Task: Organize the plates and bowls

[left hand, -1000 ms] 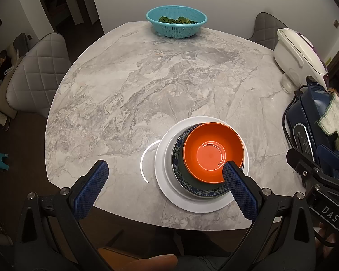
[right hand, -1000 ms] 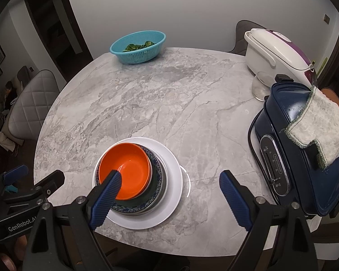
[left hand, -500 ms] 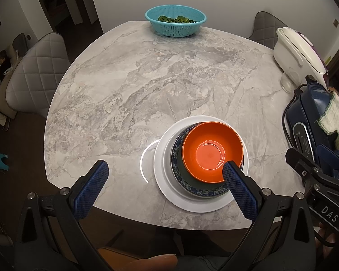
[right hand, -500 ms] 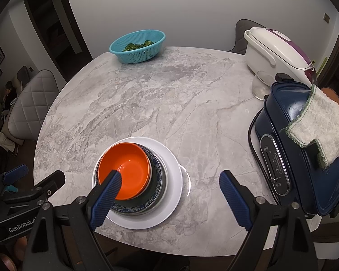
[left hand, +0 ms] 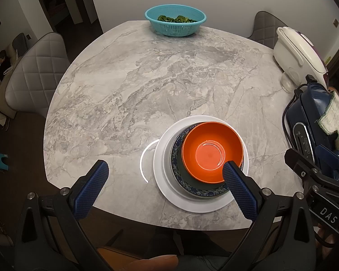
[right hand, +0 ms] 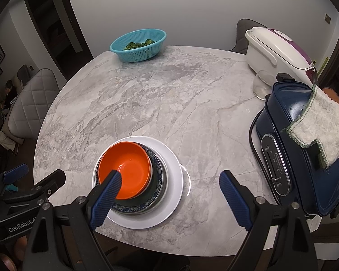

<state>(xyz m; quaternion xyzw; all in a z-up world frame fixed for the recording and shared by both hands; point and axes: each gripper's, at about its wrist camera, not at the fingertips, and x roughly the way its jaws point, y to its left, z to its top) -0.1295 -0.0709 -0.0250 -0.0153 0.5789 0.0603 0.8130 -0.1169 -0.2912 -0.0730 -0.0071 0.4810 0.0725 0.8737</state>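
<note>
An orange bowl sits in a dark blue-patterned bowl, which sits on a white plate near the front edge of the round marble table. The same stack shows in the right wrist view: orange bowl, blue-patterned bowl, white plate. My left gripper is open and empty, held above the front of the table to the left of the stack. My right gripper is open and empty, held above the stack's right side.
A teal colander with greens stands at the far edge. A white rice cooker, a small glass and a dark blue appliance with a cloth on it stand at the right. Grey chairs surround the table.
Both grippers have barely moved; the views shift only slightly. The stack stays where it was and both grippers stay open.
</note>
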